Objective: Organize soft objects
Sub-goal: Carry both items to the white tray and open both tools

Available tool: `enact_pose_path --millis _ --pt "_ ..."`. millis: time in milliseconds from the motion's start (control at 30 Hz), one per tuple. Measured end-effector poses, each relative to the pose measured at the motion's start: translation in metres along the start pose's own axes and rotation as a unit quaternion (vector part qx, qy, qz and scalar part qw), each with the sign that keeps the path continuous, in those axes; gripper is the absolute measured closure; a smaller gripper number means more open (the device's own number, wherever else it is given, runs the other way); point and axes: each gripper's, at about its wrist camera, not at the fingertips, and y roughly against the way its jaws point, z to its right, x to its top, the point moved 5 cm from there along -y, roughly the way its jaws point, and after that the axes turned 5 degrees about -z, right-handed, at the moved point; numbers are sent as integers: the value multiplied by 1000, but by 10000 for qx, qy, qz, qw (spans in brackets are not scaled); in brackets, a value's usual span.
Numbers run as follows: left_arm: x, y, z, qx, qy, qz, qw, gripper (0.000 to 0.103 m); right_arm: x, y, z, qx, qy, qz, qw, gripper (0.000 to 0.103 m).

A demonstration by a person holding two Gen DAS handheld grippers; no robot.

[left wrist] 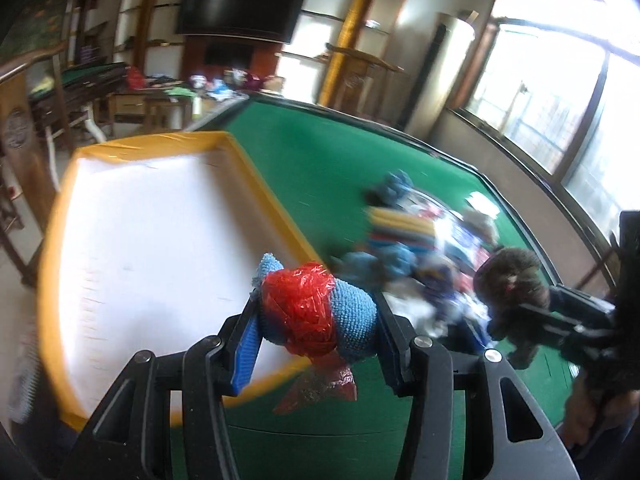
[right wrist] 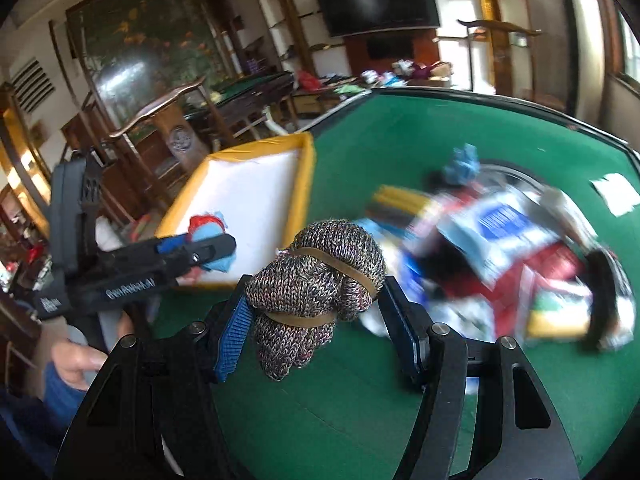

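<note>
The blue knitted bundle, wrapped in crinkled red plastic film, was clamped between the pads of the left gripper, held above the near right corner of the tray. The mottled grey-brown knitted bundle, bound with two tan bands, was clamped in the right gripper, above the green surface to the right of the tray. The tray had a yellow rim and a white floor; nothing lay on the visible floor. A blurred pile of soft items lay on the surface at right.
</note>
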Motion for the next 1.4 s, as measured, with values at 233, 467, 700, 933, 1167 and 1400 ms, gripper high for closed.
enact_pose_path --millis 233,467,700,933,1167,1400 --pt "37 8 -60 436 384 16 9983 52 75 -72 -46 289 159 -407 9986 40" --pt "72 -29 -105 660 787 -240 9944 52 132 -174 -50 217 -251 -908 9953 40" --pt "75 -71 -136 901 1005 -733 9881 51 170 -246 -43 194 -694 -1182 9904 40" --pt "69 -73 -142 958 1101 -800 9861 44 172 -280 -65 -105 -386 -1256 9913 37" --pt "67 -68 -151 666 1437 -837 9838 41 190 -253 -55 -214 -532 -759 9955 35" --pt "63 -33 -133 501 1471 -384 9871 40 161 -169 -35 518 -1027 -254 9930 35"
